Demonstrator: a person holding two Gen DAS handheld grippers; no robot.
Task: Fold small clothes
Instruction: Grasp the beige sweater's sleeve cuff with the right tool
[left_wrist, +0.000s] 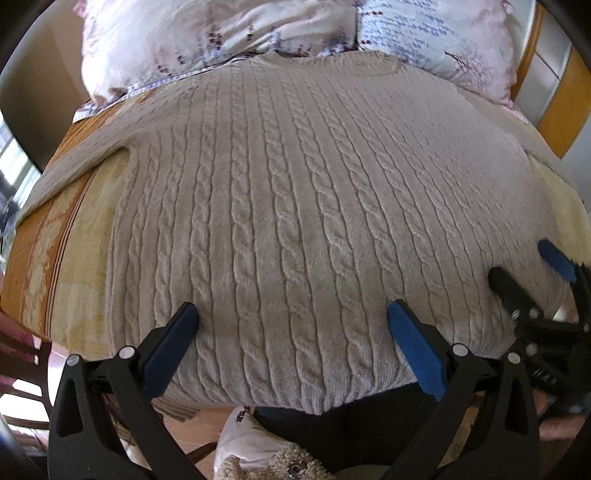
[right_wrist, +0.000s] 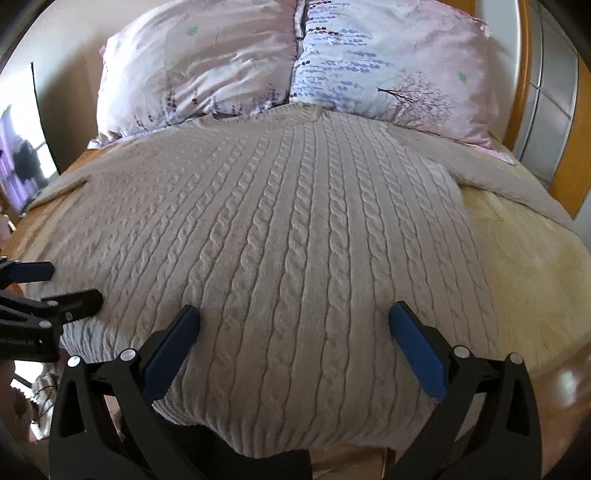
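Item: beige cable-knit sweater (left_wrist: 295, 192), spread flat on yellow-orange patterned bedspread (left_wrist: 74, 236), neckline toward floral pink pillows (right_wrist: 295, 62). Left gripper (left_wrist: 293, 317) and right gripper (right_wrist: 293, 317): wide open, empty, above hem. Step: folding not begun; next, pinch hem or sleeve

A bed (right_wrist: 524, 266) with a yellow blanket carries a spread beige cable-knit sweater (right_wrist: 295, 229) and two pillows (right_wrist: 388, 70).
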